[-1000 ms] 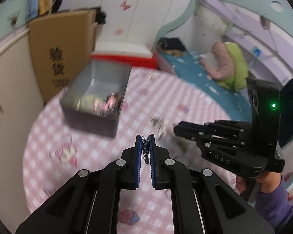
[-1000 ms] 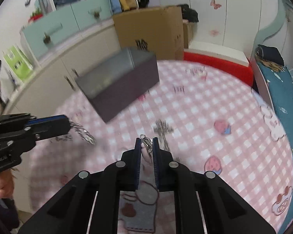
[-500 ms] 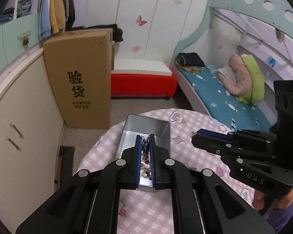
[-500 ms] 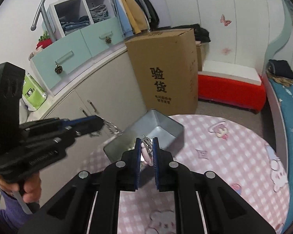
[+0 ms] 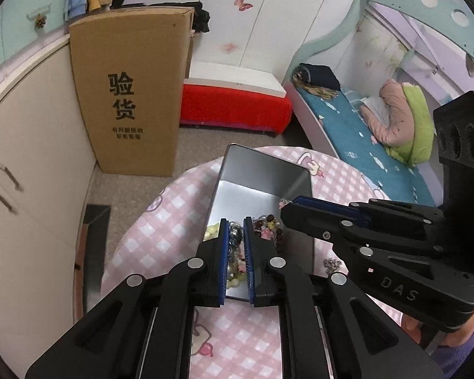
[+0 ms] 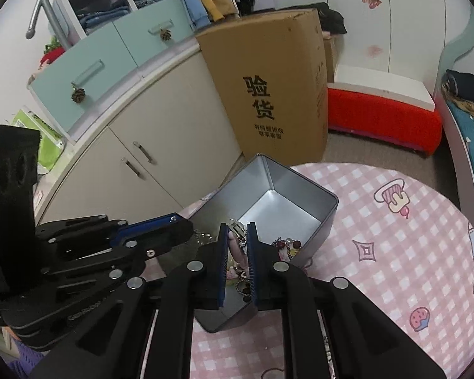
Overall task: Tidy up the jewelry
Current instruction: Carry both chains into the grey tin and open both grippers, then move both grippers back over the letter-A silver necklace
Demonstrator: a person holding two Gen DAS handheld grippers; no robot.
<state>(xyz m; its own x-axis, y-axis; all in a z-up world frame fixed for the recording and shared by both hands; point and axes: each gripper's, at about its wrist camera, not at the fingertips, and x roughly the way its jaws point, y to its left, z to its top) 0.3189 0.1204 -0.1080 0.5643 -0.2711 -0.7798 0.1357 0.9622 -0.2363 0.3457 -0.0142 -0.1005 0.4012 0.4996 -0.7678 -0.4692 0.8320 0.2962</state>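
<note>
An open silver tin stands on the round table with its pink checked cloth. Beads and charms lie in the tin's near end. My left gripper hangs over that end, its jaws opening, with a silver chain still between the pads. Just beside it, my right gripper is shut on a pink charm with a metal clasp, also above the tin.
Another loose chain lies on the cloth right of the tin. Beyond the table's far edge stand a tall cardboard box, a cream cabinet, a red bench and a bed.
Both grippers have travelled across the table with their pieces and now hover over the tin's near end. The gap between the left pads looks slightly wider.
</note>
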